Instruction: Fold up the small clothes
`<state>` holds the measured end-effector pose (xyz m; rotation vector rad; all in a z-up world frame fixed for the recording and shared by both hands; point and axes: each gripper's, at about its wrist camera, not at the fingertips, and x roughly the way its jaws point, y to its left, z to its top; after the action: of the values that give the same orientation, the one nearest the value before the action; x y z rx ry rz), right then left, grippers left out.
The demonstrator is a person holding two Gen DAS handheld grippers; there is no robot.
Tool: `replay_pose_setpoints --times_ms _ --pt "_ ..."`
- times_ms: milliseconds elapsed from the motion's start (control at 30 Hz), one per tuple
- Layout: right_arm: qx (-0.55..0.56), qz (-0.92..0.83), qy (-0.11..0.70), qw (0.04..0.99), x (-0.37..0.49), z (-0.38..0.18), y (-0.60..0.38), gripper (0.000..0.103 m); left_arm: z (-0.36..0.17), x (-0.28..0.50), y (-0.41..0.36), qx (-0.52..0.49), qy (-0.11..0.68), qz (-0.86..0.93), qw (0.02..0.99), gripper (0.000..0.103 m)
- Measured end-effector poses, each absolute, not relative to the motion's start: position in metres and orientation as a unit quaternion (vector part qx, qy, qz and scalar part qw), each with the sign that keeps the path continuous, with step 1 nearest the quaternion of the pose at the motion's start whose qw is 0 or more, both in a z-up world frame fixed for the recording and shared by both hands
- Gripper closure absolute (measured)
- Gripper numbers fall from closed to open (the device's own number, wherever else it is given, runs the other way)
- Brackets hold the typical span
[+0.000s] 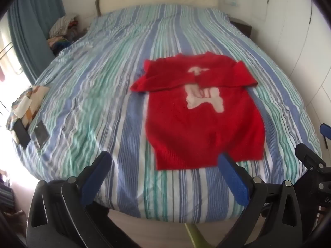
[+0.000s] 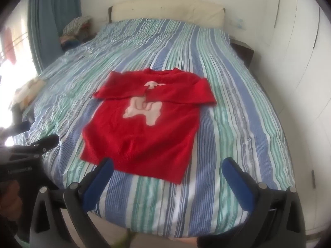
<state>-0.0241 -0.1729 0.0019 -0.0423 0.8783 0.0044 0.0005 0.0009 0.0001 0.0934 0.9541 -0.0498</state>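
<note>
A small red sweater (image 1: 198,124) with a pale animal print lies flat on the striped bed (image 1: 103,95). Both sleeves are folded across its chest. It also shows in the right wrist view (image 2: 144,136). My left gripper (image 1: 165,159) is open and empty, hovering above the bed's near edge, its right finger (image 1: 233,175) over the sweater's hem. My right gripper (image 2: 168,165) is open and empty, just short of the hem, its left finger (image 2: 99,179) near the hem's left corner. The left gripper's body shows at the left edge of the right wrist view (image 2: 31,146).
A pile of clothes (image 1: 62,31) sits at the far left beside the bed, under a blue curtain (image 1: 35,26). Folded cloth, a phone and a dark case (image 1: 31,128) lie on the bed's left edge. A nightstand (image 2: 242,49) and white wardrobe doors (image 2: 300,82) stand right.
</note>
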Motion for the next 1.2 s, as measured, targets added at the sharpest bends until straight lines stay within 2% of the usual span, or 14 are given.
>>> replay_pose_setpoints --times_ms 1200 --pt "-0.024 -0.014 0.436 0.899 -0.017 -0.008 -0.164 0.000 -0.013 0.005 0.016 0.028 0.478 -0.024 0.877 0.001"
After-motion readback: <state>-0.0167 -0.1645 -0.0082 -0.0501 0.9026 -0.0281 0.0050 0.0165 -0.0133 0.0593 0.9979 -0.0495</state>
